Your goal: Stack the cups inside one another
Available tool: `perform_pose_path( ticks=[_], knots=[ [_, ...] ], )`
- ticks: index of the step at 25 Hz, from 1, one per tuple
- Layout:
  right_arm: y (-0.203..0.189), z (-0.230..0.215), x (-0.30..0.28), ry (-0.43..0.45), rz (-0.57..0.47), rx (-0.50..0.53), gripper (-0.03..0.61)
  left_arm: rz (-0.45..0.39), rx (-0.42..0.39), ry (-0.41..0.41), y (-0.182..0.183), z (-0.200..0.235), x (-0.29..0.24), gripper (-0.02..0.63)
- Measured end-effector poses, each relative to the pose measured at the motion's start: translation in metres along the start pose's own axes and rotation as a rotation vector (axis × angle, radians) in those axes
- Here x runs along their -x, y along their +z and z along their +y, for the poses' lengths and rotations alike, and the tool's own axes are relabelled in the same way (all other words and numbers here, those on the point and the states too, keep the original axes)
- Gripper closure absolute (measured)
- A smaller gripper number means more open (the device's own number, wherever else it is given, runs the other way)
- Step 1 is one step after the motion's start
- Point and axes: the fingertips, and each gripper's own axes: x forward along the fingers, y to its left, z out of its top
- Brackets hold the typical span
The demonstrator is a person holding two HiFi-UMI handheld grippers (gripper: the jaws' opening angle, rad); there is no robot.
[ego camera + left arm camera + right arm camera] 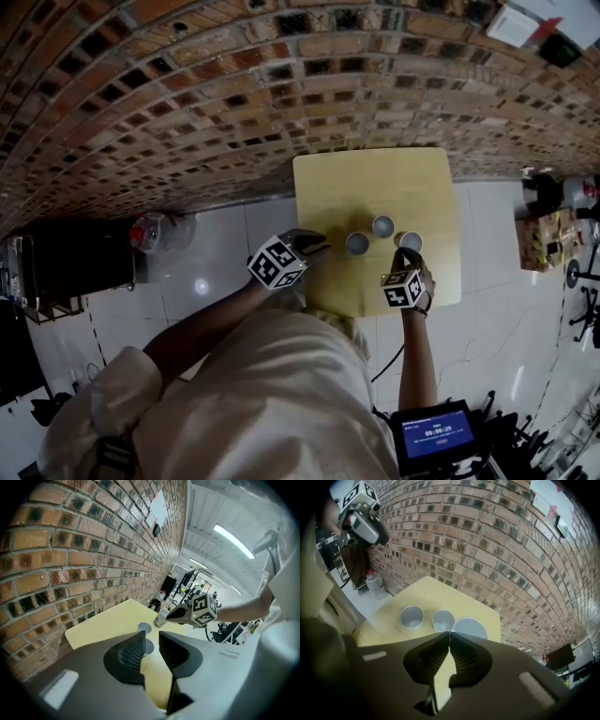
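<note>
**A:** Between the right tongs, what do you make out?

**B:** They are pressed together on the near rim of the right cup, pinching its wall. In the left gripper view that cup hangs tilted at their tips and looks to be clear of the surface.

**A:** And what lies nearest to it?

**B:** The middle cup, just beside it toward the person's left, upright with its mouth up. Further left again stands the left cup, also upright and open.

**A:** So which way must the held one go?

**B:** My guess is leftward until it is over a mouth, then straight down along the standing cup's upright axis. The tilt would need squaring first, or the base may catch a rim.

**A:** What about the left tongs?

**B:** Spread partway, gripping nothing. They point at the left cup, which sits just past their tips. So that hand is nearer to the left cup, and the right hand is nearer to the middle one.

**A:** All three separate, then?

**B:** Yes, none is nested yet.
</note>
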Motion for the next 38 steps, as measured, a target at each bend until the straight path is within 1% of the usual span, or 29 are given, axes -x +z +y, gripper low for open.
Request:
perform_pose_path(
  ticks=[3,6,15,20,30,38],
  knots=[
    [0.020,-0.004,0.010,-0.004,-0.033,0.017,0.566,-0.002,0.005,0.001,-0.003,0.000,0.003,0.505],
    [0.038,-0.002,0.014,0.011,-0.055,0.039,0.566,-0.006,0.014,0.004,-0.005,0.001,0.005,0.505],
    [0.053,0.020,-0.008,0.073,-0.042,0.107,0.566,-0.024,0.047,0.016,-0.009,0.004,0.011,0.506],
    [0.054,0.028,-0.023,0.099,-0.020,0.136,0.566,-0.028,0.065,0.023,-0.013,0.008,0.015,0.508],
    [0.044,0.041,-0.051,0.144,0.032,0.158,0.566,-0.041,0.098,0.041,-0.021,0.013,0.021,0.518],
    [0.036,0.050,-0.071,0.175,0.066,0.194,0.566,-0.044,0.119,0.054,-0.027,0.015,0.025,0.520]
  ],
)
